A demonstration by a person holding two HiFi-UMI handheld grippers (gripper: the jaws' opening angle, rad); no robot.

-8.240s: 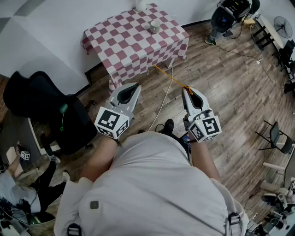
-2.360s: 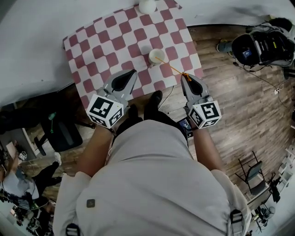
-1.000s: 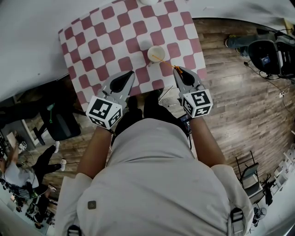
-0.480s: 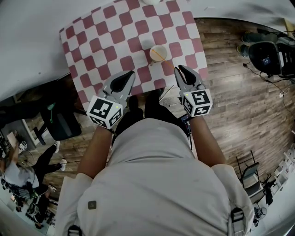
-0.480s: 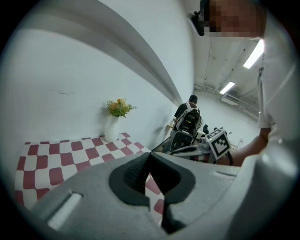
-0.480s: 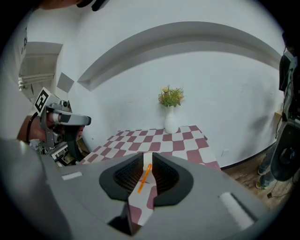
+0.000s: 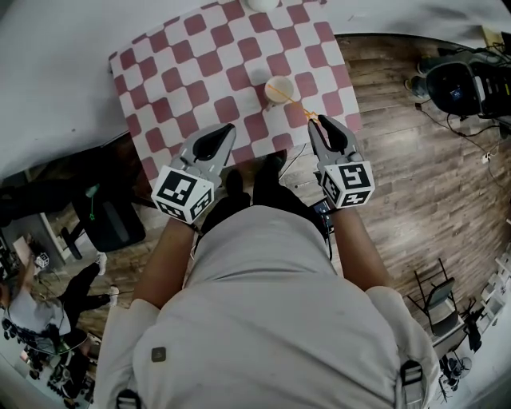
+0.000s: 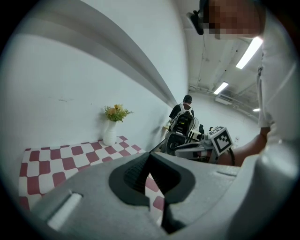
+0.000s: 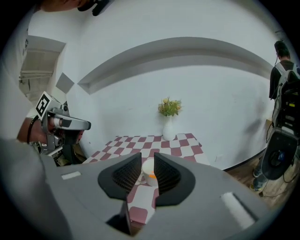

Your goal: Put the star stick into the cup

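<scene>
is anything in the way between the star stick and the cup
Nothing visible. The star stick appears to have its far end inside the cup, the rest leaning over the rim toward the right tongs, whose jaws are parted. The only other thing on the table, a vase, stands at the far edge.

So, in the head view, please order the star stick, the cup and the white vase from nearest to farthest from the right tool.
1. Star stick, just ahead of the right tool.
2. Cup, further ahead, slightly left.
3. White vase, farthest, at the view's top.
</scene>
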